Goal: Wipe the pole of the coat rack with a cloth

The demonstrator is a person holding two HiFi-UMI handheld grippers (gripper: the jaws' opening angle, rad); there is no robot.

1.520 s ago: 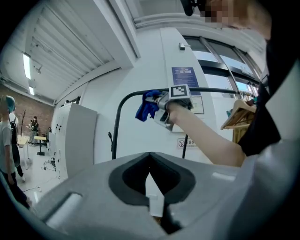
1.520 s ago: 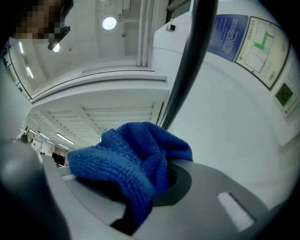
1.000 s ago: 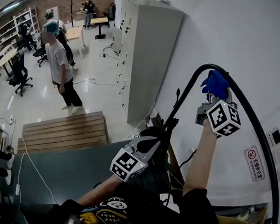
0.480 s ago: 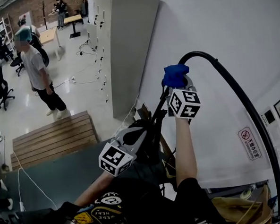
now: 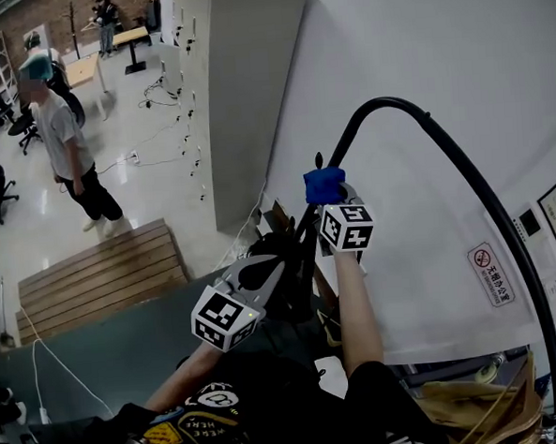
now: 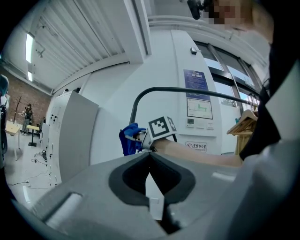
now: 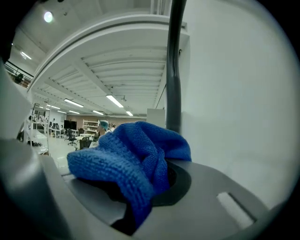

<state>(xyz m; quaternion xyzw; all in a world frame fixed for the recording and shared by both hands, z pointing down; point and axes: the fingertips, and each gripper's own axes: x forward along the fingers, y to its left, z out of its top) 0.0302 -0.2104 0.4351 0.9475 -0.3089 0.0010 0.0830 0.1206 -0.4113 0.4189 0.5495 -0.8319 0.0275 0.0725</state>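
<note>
1. Clamping the blue cloth (image 7: 131,159), the right gripper (image 7: 140,197) is holding it at the head view's centre, seemingly against the pole (image 7: 174,70).
2. The pole is running lengthwise upward past the jaws in the right gripper view, so wiping probably means sliding along it.
3. The left gripper (image 6: 151,164) is sitting pinched together on nothing, lower and farther off.
</note>
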